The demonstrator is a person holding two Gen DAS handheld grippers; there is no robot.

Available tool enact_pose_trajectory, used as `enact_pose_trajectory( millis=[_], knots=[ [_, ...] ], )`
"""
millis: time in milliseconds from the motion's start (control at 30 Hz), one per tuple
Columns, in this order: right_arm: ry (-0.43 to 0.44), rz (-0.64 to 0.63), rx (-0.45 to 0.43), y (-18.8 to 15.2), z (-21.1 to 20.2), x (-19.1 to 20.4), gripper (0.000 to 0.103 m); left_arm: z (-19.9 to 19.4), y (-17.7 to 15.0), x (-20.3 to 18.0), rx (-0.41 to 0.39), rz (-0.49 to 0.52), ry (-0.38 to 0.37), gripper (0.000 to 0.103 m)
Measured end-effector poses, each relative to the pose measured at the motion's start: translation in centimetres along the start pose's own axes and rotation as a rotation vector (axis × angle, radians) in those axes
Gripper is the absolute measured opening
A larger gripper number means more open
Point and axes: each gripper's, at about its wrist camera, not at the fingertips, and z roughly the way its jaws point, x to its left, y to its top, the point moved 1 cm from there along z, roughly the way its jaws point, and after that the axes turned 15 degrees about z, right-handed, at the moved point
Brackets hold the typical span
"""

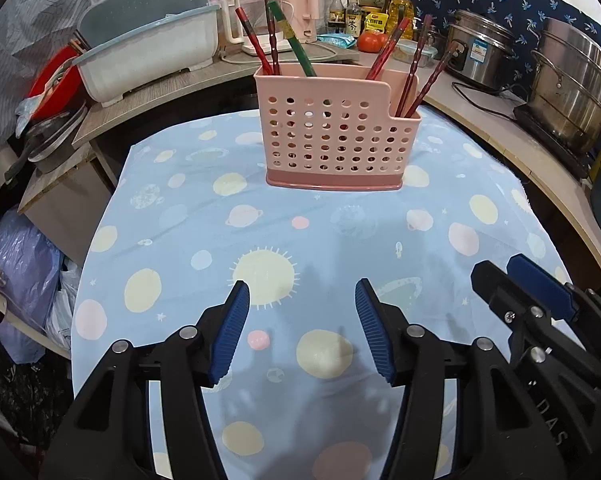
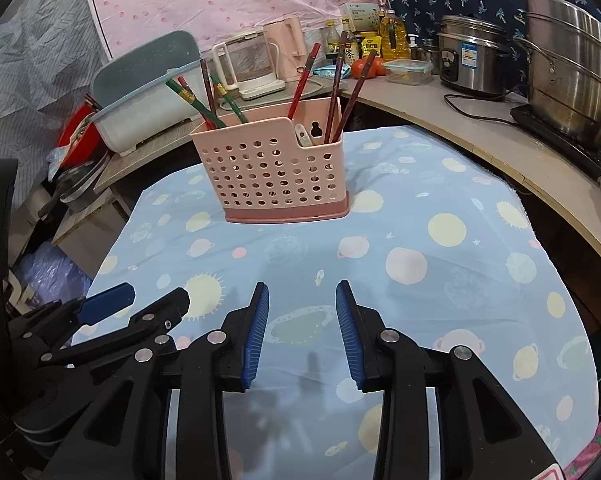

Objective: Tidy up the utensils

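**A:** Utensils check. Start at the grippers: left gripper (image 1: 302,328) has jaws apart, nothing between them, hovering over the tablecloth (image 1: 340,240). Right gripper (image 2: 302,334) same, jaws parted, nothing held. Both sit side by side at the near edge of the cloth, well apart from the holder

**B:** Where's the load?

**A:** All in the pink holder (image 2: 276,176), upright at the far end of the cloth. Wide compartment: three red chopsticks (image 1: 256,46) and green ones (image 2: 194,102), two visible from the right wrist, only one from the left. Narrow compartment: three more red ones (image 2: 354,88) plus one white spoon handle (image 2: 301,133)

**B:** Anything loose on the cloth?

**A:** None in either view. My read: sorting looks done or near it. Can't see below the frames, so a stray there isn't ruled out

**B:** Left to do?

**A:** Nothing visible, maybe just pull back
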Motion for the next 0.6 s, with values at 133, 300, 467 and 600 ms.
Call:
enact_pose_trajectory(
  millis=[133,300,467,600],
  knots=[
    [-0.024,-0.003,-0.001,0.0,0.1,0.0,0.036,0.1,-0.2,0.1,0.004,-0.001,0.010,0.059],
    [-0.047,-0.003,-0.004,0.0,0.3,-0.2,0.039,0.0,-0.2,0.5,-0.004,-0.006,0.025,0.070],
    [-0.053,-0.008,-0.010,0.0,0.4,-0.2,0.043,0.1,-0.2,0.8,-0.003,-0.012,0.033,0.073],
    [-0.076,-0.020,-0.030,0.0,0.3,-0.2,0.055,0.2,-0.3,1.1,0.002,-0.018,0.040,0.073]
  ],
)
